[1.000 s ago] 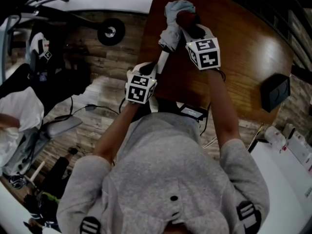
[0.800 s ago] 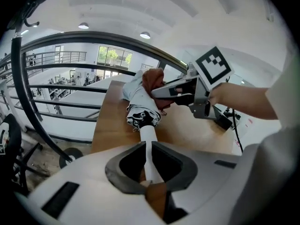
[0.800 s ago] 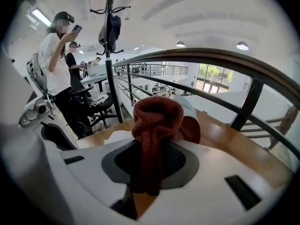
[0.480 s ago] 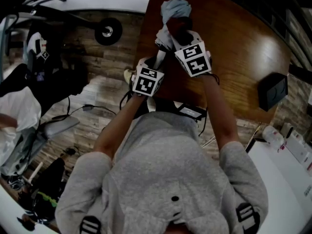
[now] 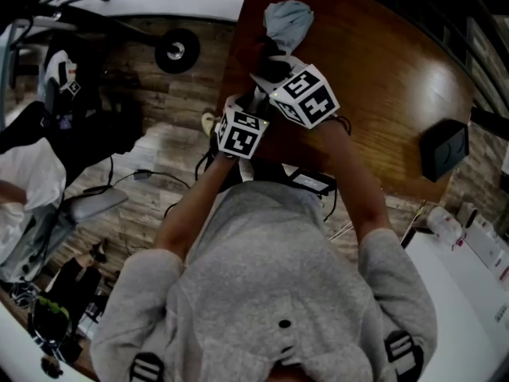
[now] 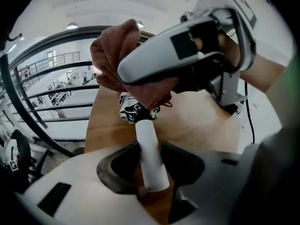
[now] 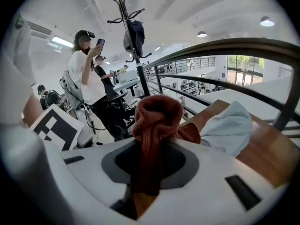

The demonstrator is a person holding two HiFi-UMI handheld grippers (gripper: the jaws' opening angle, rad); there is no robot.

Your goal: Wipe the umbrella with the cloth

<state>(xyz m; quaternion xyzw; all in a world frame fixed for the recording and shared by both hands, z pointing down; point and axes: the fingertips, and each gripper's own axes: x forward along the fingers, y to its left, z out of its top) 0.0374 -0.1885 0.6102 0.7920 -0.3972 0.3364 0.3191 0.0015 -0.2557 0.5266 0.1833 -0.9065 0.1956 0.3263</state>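
- The left gripper point(image 6: 149, 144) sat nearest. Its jaws had just been opening and stood spread, with the umbrella's white handle point(image 6: 151, 165) between them, unpinched. The hold was probably loosened to re-seat the grip while the jaws fenced the handle in.
- Just beyond, the right gripper point(image 7: 152, 149) was clamped on a rust-brown cloth point(image 7: 154, 114). A bunched wad stuck out past its jaws, likely to give a soft pad for rubbing.
- That wad hung over the umbrella point(image 6: 135, 112) where handle met canopy and seemed to touch it, so wiping looked to be under way at the near end.
- The umbrella was on the wooden table point(image 6: 201, 125) near its edge, handle toward the person, probably so that one gripper could steady it while the other wiped.
- Farther along the table lay a pale blue fabric point(image 5: 286, 18); what it was could not be told.
- The umbrella was folded. Its handle was a plain, smooth white cylinder and its canopy was gathered in black-and-white printed folds. Most of its length was hidden behind the cloth and the right gripper.
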